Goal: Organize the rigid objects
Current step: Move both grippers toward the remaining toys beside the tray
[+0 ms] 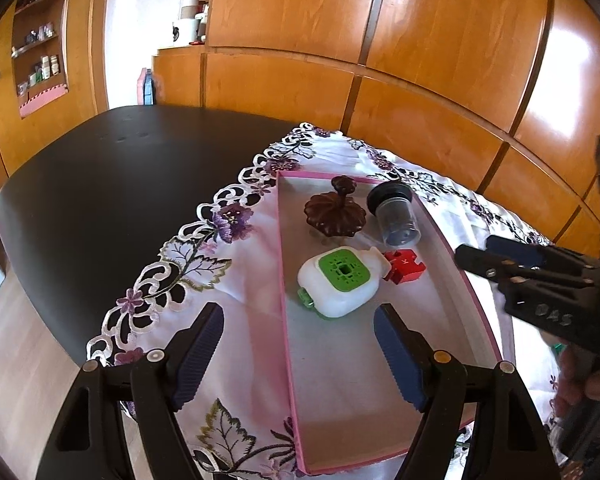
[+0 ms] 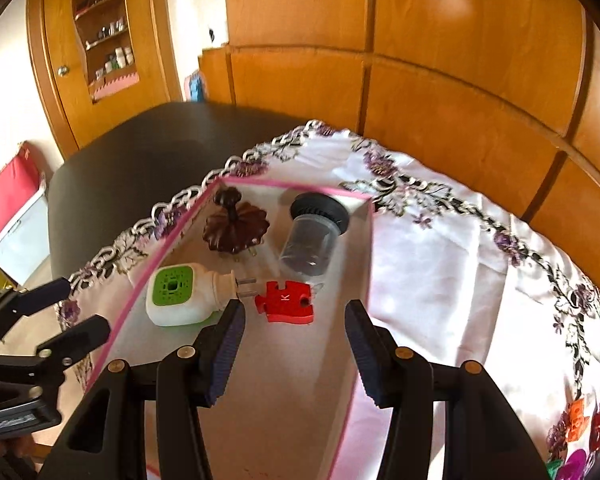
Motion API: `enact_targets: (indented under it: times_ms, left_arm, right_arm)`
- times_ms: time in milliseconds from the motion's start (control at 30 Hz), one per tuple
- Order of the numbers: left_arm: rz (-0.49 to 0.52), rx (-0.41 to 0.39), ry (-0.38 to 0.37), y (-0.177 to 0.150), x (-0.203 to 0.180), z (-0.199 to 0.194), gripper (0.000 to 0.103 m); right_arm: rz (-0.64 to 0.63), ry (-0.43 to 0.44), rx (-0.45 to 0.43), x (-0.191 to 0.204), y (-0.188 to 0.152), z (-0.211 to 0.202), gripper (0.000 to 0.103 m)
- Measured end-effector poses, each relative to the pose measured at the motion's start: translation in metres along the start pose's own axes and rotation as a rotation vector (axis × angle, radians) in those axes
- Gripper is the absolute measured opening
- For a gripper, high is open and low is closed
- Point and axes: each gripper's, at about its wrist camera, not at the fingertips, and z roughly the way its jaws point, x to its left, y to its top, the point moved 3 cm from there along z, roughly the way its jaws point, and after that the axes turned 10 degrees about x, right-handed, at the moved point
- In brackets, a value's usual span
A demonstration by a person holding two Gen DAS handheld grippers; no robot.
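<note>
Resting in the tray (image 2: pixel 361 240), the red piece (image 2: pixel 286 302) lies between plug-in unit (image 2: pixel 176 294) and jar (image 2: pixel 311 236). Right gripper (image 2: pixel 296 334), above the tray, is spread and empty. Left gripper (image 1: pixel 300 346) is spread, empty, straddling the tray's rim.

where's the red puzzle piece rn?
In the pink-rimmed box, right wrist view centre: red puzzle piece lies beside the white plug-in's prongs, near the clear jar.
</note>
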Motion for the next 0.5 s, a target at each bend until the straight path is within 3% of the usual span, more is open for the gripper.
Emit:
enact_targets:
  times_ms: [267,500]
  left_arm:
    - [0.041,-0.013,-0.005,0.002,-0.014,-0.005,0.078]
    - [0.11,-0.022,-0.028,0.003,-0.037,-0.008,0.079]
  right_arm:
    - [0.042,-0.073,-0.023,-0.041,-0.019,-0.036,0.052]
    - [0.182,-0.166,0.019,-0.117,-0.058,-0.061,0.052]
